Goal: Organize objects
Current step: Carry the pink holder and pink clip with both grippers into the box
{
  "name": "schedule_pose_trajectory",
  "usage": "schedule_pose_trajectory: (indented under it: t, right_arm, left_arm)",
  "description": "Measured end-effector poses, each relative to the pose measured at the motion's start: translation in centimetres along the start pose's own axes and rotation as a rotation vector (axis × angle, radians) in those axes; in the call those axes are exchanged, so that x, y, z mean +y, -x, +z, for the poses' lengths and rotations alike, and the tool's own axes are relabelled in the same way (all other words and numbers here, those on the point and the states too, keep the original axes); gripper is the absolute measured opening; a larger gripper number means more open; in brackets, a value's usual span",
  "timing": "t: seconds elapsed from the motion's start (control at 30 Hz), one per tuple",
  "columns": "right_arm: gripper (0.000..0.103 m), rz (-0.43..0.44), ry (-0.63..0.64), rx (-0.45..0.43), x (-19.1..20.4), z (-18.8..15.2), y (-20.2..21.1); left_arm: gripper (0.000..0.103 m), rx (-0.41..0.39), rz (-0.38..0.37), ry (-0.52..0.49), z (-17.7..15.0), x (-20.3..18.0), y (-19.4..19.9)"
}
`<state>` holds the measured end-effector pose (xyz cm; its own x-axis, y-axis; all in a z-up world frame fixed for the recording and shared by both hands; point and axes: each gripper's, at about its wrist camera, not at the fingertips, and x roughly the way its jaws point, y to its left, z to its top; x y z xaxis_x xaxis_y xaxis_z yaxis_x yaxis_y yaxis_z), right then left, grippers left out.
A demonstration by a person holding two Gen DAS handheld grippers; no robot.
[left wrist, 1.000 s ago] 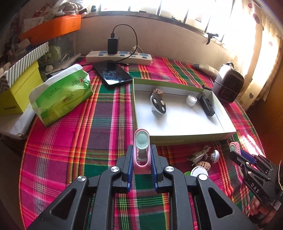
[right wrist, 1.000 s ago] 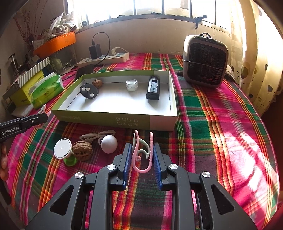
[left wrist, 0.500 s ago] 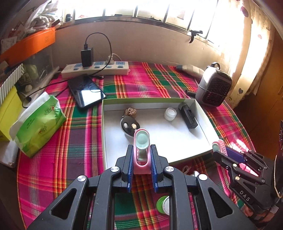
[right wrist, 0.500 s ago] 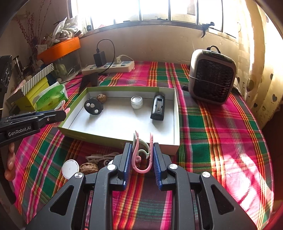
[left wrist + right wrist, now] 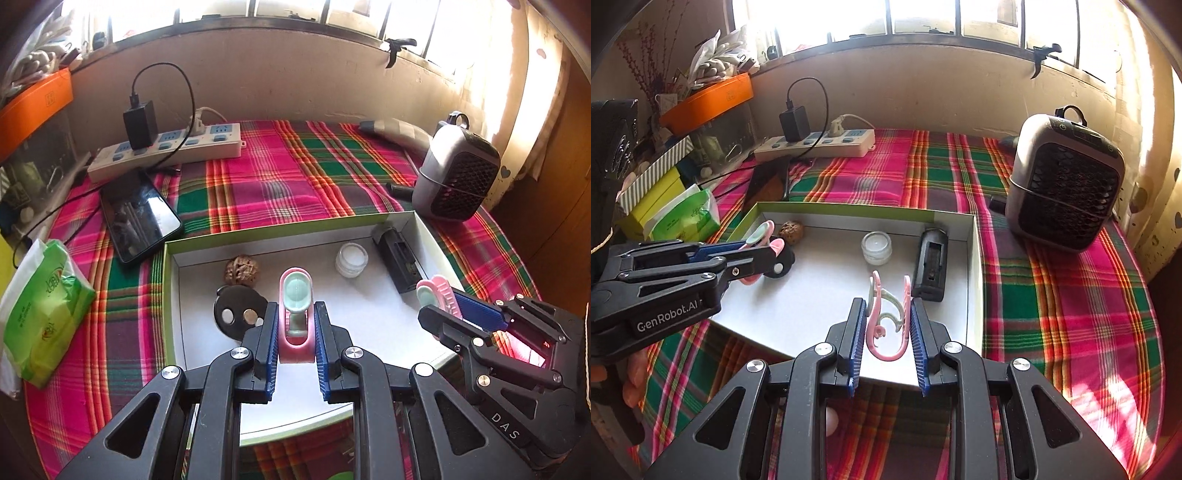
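Pink plastic clips pinched in both the left gripper (image 5: 295, 328) and right gripper (image 5: 889, 325), above a white cardboard tray (image 5: 369, 310).

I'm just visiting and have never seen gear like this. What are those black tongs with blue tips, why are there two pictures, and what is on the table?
There is no robot here: a person holds one hand-held gripper in each hand, and a wide-angle camera on each looks forward along its two fingers. One picture comes from the left gripper, the other from the right gripper, so each also shows the other from the side.

Both are shut on a pink clip: the left on one pink clip with a pale green pad, the right on a similar clip seen edge-on. Both hover over an open white box with a green rim on a plaid tablecloth.

Inside the box lie a walnut, a round black key fob, a small white jar and a black rectangular gadget. Around it: a small heater, a power strip, a phone and a green tissue pack.
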<state>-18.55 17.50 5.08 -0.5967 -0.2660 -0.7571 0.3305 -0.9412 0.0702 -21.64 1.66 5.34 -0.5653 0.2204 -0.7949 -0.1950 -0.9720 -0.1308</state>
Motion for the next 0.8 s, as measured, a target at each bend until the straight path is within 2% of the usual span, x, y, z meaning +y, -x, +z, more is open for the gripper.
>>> schedule_pose_trajectory:
  t: [0.5,0.8]
  right_arm:
    - [0.025,-0.002,0.048,0.060,-0.1,1.0,-3.8]
    - [0.025,0.002,0.070,0.080,0.0,1.4,-5.1]
  left_arm:
    - [0.016,0.062,0.014,-0.019,2.3,0.3,-4.5]
    - [0.016,0.084,0.029,-0.012,2.6,0.5,-5.8]
